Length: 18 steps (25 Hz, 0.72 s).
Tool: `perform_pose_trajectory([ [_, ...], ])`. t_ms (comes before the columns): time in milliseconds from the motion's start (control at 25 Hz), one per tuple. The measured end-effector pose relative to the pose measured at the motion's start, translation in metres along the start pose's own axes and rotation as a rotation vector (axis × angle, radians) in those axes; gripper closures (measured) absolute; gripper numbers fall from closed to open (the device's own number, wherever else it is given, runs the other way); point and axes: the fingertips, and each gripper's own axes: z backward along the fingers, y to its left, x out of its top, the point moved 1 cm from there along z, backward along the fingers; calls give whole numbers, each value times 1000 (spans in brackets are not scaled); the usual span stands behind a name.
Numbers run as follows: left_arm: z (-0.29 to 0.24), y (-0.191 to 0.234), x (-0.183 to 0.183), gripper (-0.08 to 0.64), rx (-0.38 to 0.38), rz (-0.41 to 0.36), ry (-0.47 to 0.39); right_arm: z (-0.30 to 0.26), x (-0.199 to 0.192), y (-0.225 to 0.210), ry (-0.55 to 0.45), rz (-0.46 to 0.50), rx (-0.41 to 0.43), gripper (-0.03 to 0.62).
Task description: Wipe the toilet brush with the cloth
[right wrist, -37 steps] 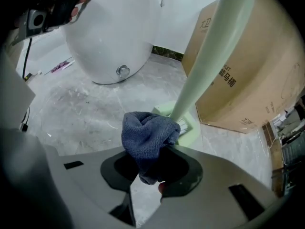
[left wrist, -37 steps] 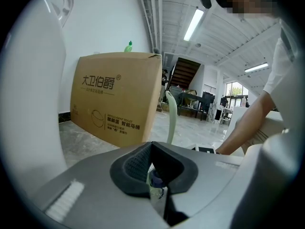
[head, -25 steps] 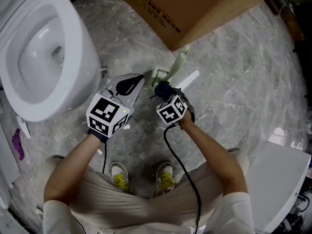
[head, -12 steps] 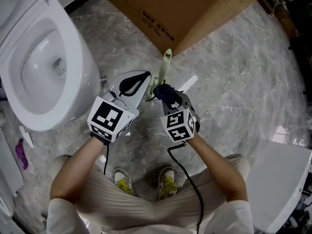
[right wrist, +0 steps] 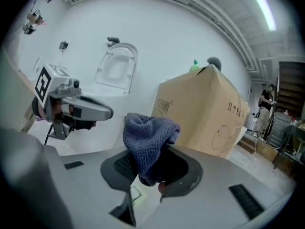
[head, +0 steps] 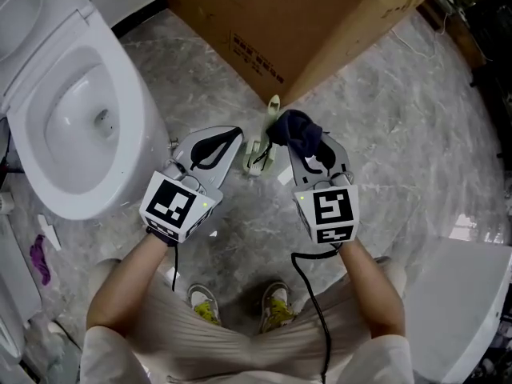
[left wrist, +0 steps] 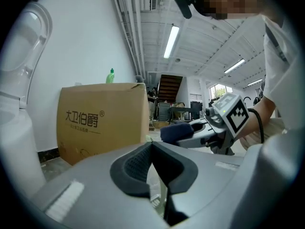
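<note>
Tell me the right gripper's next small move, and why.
Probably ease the right gripper leftward until its cloth presses the toilet brush handle: the cloth is clamped and sits just beside the handle, and the left gripper seems to hold the brush.

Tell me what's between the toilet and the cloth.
In the head view: the left gripper, then the upright toilet brush it grips, beside the cloth in the right gripper.
</note>
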Motion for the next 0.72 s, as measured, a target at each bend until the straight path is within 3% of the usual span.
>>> perform_pose_trajectory([
  [200,7,13,5,560,46,24,-18,25,39,-25,-103,-51,-30,485],
  [440,8,18,18,560,61,42,-60,61,37,-51,-128,-172,-58,485],
  [720,4,12,24,560,59,37,-87,58,26,-59,-91,-110,-78,485],
])
